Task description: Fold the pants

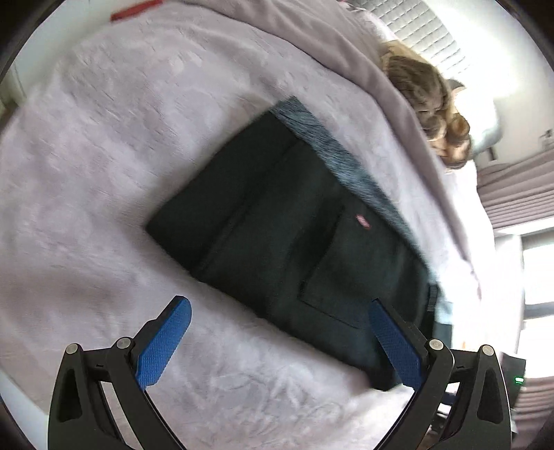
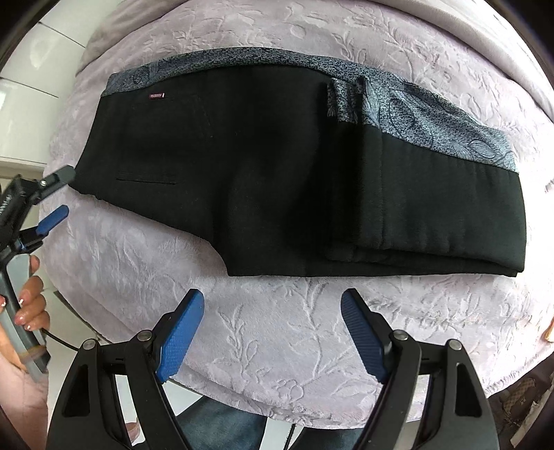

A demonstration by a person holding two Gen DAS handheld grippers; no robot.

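Lilac embossed plush cover (image 2: 277, 332) — perhaps a bed — bearing folded black pants (image 2: 277, 173), patterned grey lining showing.

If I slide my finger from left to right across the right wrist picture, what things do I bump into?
hand on a handle → left gripper → small red label on the black pants → folded-over leg end → patterned grey lining

lilac embossed blanket (image 2: 277, 346) | red strip (image 1: 136, 10) | window blind (image 1: 419, 27)
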